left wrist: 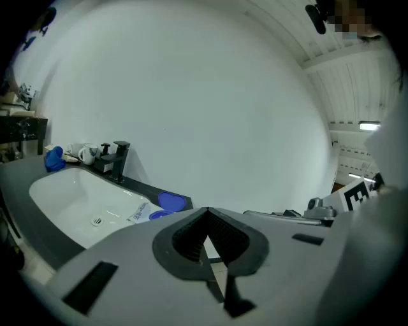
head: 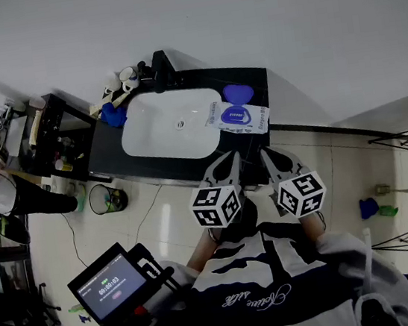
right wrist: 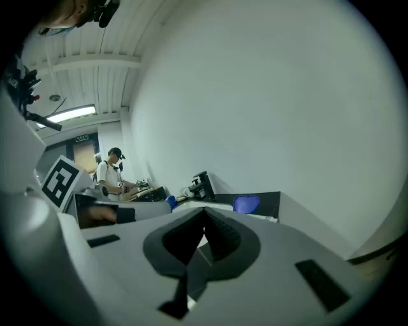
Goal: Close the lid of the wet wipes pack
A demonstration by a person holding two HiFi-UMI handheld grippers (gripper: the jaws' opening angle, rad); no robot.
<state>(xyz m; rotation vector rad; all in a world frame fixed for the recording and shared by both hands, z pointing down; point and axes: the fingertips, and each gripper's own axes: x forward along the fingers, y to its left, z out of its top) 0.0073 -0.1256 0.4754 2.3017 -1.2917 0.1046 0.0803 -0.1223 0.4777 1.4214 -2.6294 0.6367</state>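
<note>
While a person is standing on the pale floor in front of a black counter (head: 108,151), both grippers are hanging in the air close to the person's body. The left gripper (head: 230,158) is holding its two jaws together at the tips, and nothing is sitting between them. The right gripper (head: 266,153) is doing the same, with its jaws together and nothing in them. The two grippers are side by side, near each other, and both are pointing at the counter.

The wet wipes pack (head: 245,119) is lying flat on the counter, just to the right of the white sink (head: 169,129). Its blue lid (head: 237,93) is standing open, tipped back toward the wall. The pack is well apart from both grippers.

A black tap (head: 161,68) is standing at the back of the sink. Some white cups (head: 121,80) are sitting to the left of it, and a blue thing (head: 113,116) is lying by the sink's left edge. A dark shelf (head: 47,131) is standing left of the counter. A small screen (head: 110,288) is glowing down by the person's left side.
</note>
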